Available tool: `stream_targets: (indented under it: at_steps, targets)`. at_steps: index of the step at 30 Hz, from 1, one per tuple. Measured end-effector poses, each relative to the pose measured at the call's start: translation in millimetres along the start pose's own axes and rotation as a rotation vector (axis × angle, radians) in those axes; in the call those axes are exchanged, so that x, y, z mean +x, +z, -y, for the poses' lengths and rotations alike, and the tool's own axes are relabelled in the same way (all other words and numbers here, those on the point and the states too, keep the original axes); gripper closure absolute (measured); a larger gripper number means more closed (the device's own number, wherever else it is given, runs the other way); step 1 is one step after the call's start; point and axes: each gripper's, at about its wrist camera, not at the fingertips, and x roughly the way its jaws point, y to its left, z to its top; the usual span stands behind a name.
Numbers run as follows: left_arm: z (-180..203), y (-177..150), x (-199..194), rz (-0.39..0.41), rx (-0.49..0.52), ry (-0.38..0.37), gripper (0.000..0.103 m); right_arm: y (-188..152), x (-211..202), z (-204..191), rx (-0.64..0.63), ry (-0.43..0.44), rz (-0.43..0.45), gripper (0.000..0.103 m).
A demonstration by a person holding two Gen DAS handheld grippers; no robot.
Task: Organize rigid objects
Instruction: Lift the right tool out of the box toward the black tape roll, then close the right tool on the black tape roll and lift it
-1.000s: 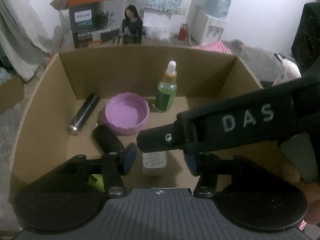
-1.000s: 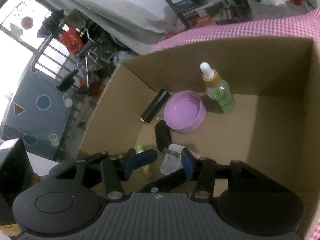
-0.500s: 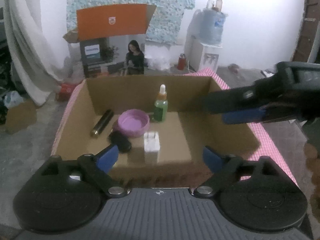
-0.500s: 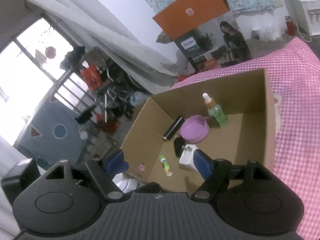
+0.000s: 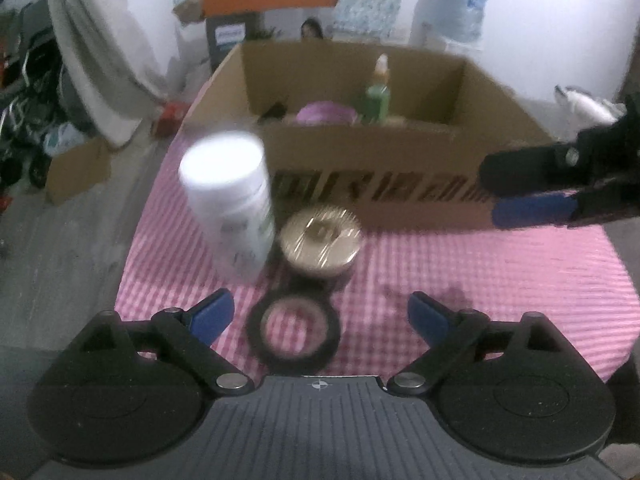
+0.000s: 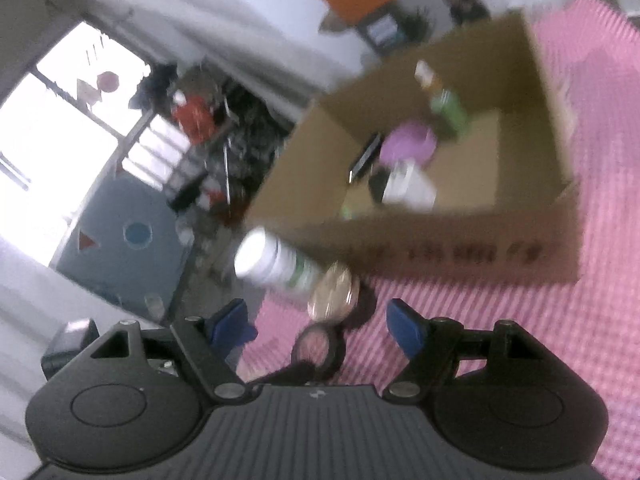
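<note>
On the pink checked counter [image 5: 460, 264], in front of a brown cardboard box [image 5: 400, 168], stand a white cylindrical bottle [image 5: 230, 200] with a flat cap and, just beside it, a low round jar [image 5: 322, 240] with a shiny gold lid. A flat black ring [image 5: 295, 328] lies nearest the camera. Inside the box sit a green dropper bottle [image 5: 376, 98], a purple bowl [image 5: 326, 114], a dark tube [image 6: 364, 158] and a white block [image 6: 408, 188]. The left claw [image 5: 320, 314] is spread wide and empty, fingers either side of the ring without touching it. The right claw [image 6: 318, 320], also wide and empty, hangs over the same ring and jar. Both views are blurred.
</note>
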Motion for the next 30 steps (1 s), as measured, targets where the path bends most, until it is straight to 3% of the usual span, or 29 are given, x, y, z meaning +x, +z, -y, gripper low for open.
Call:
stream_targets:
  at_steps: [6, 14, 17, 30]
  targets:
    - [-14.0, -9.1, 18.8, -0.057, -0.028, 0.01, 0.01, -18.6, 53.8, -10.0, -0.019, -0.022, -0.128, 0.026]
    - [-24.6, -20.5, 33.7, -0.1, -0.038, -0.043, 0.025, -18.6, 97.2, -8.5, -0.014, -0.069, -0.198, 0.047]
    - [-25.0, -20.6, 34.5, -0.096, -0.024, -0.049, 0.025, -18.2, 108.4, -4.0, -0.012, -0.08, -0.22, 0.058]
    - [-16.4, -20.9, 32.2, -0.094, -0.02, -0.115, 0.027, -20.3, 110.2, -13.5, -0.05, -0.091, -0.235, 0.06]
